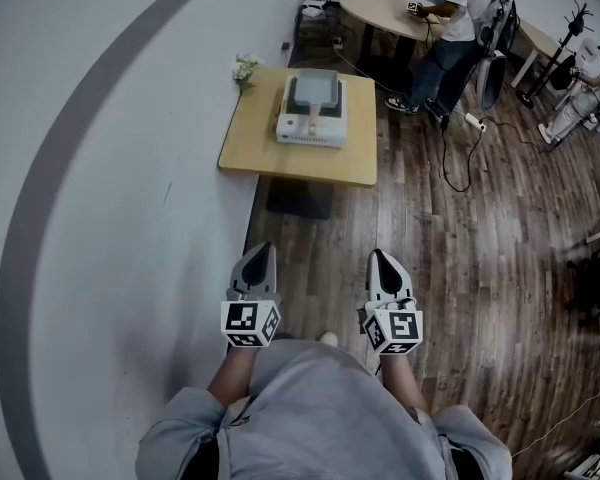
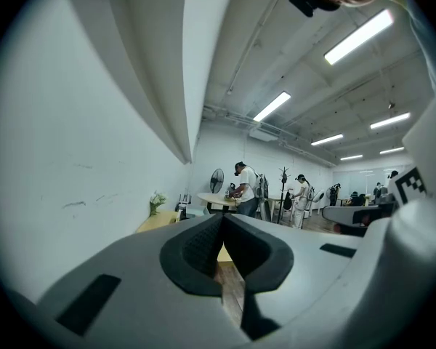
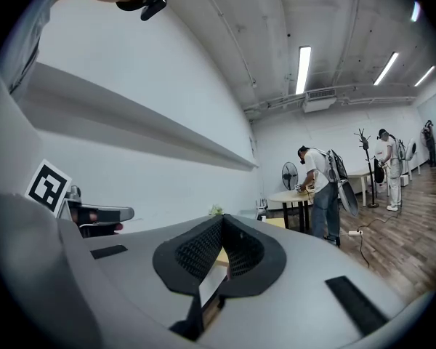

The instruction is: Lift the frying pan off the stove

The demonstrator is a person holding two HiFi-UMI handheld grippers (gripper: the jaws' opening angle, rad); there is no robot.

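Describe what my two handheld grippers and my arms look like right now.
The left gripper and right gripper are pale grey, tapered plastic shells with black textured pads lining the jaws. Each carries a white cube printed with black square markers. The arms wear light grey sleeves. No cables show.

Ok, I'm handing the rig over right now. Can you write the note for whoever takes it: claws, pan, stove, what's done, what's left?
Left claw: shut, empty, held close in front of the body.
Right claw: shut, empty, beside the left one.
Frying pan: sits on the white stove, handle pointing toward the person. The stove is on the wooden table by the wall, well ahead of both claws.
Done: nothing yet; the pan is untouched.
Left: walk up to the table, open a claw, probably take the handle, lift the pan off the stove.
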